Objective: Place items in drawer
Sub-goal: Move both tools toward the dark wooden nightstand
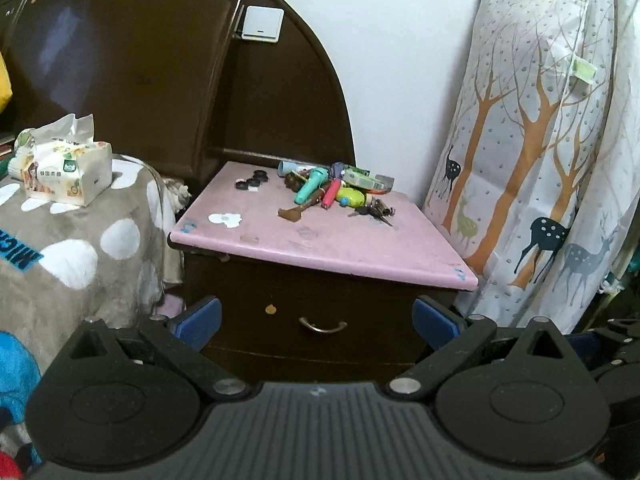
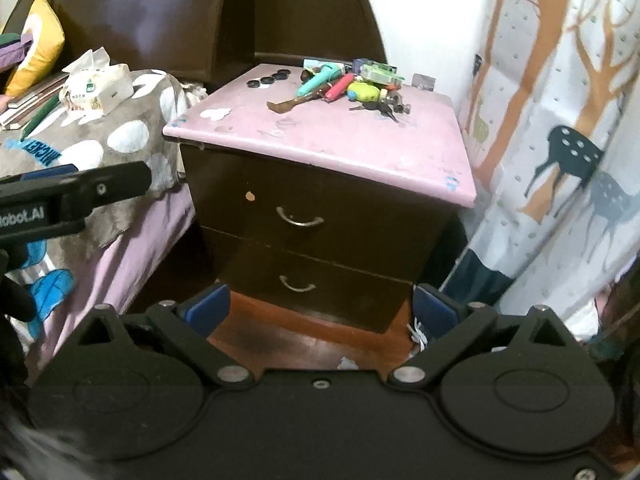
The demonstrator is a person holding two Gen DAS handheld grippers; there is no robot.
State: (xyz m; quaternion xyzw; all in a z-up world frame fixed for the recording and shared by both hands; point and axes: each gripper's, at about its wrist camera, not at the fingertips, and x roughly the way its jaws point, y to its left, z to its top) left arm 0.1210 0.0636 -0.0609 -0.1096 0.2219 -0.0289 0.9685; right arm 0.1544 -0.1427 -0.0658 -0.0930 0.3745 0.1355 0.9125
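A dark wooden nightstand with a pink top [image 1: 320, 236] [image 2: 320, 136] stands ahead. Its top drawer [image 1: 320, 312] [image 2: 320, 208] and lower drawer [image 2: 316, 284] are closed, each with a curved metal handle [image 1: 322, 326] [image 2: 300, 220]. A pile of small items [image 1: 336, 192] [image 2: 344, 84] lies at the back of the top: a teal tube, a pink lighter, a yellow-green toy, keys, a brown tool. Black caps [image 1: 252, 182] [image 2: 268, 78] lie to its left. My left gripper [image 1: 316, 320] is open and empty, in front of the top drawer. My right gripper [image 2: 320, 310] is open and empty, lower, before the bottom drawer.
A bed with a grey spotted blanket [image 1: 80, 240] [image 2: 112, 136] is at the left, with a tissue pack [image 1: 64, 172] [image 2: 100, 84] on it. A deer-print curtain [image 1: 540, 160] [image 2: 560, 120] hangs at the right. The left gripper's body [image 2: 60, 196] shows at the left of the right wrist view.
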